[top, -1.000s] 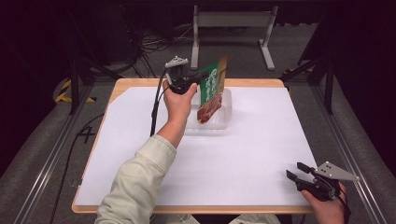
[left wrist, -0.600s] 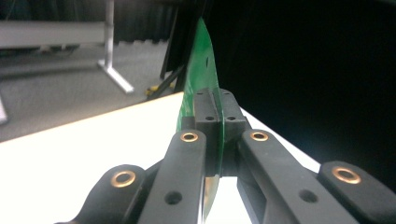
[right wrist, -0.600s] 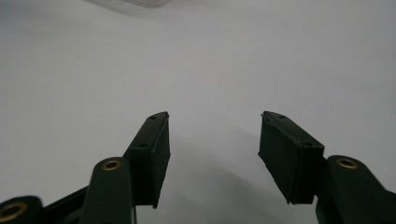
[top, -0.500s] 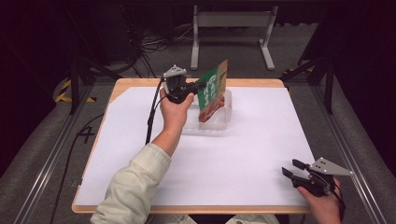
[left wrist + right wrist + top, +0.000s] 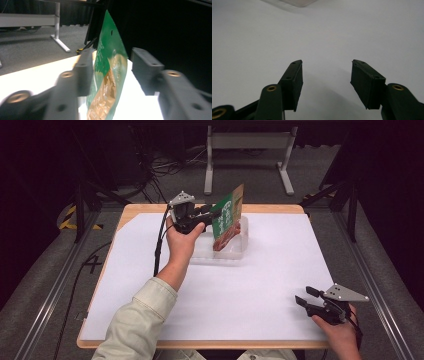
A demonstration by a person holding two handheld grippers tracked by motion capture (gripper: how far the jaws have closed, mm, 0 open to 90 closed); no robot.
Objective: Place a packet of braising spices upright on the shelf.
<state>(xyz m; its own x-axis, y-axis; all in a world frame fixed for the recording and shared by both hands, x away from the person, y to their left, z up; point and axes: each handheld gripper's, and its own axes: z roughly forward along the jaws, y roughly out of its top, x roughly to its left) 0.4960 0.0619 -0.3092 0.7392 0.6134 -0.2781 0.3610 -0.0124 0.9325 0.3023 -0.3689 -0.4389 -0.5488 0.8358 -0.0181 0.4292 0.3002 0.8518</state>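
Green pouch [image 5: 227, 218] stands upright in the clear tub [image 5: 239, 251] near the bench's [image 5: 280, 285] far edge, about mid-width, top corner sticking well above the rim. Left gripper [image 5: 209, 211] has just been opening: in the left gripper view the pouch [image 5: 108, 75] sits between the jaws, one pad right against it or nearly so, the other clearly off it, so nothing is clamped. Risk: the pouch is tall, thin and propped on its lower edge only; with the grip gone it could tip over the tub rim, or get dragged out if the near pad snags the film as the hand backs off. A straight pull-back, away from the pouch, looks safest. Right gripper [image 5: 305, 296] sits at the near right corner, jaws apart, nothing between them. Versus a second ago: left jaws were pinched on the pouch, now released; pouch position about the same; right gripper has slid a little inward along the near edge.
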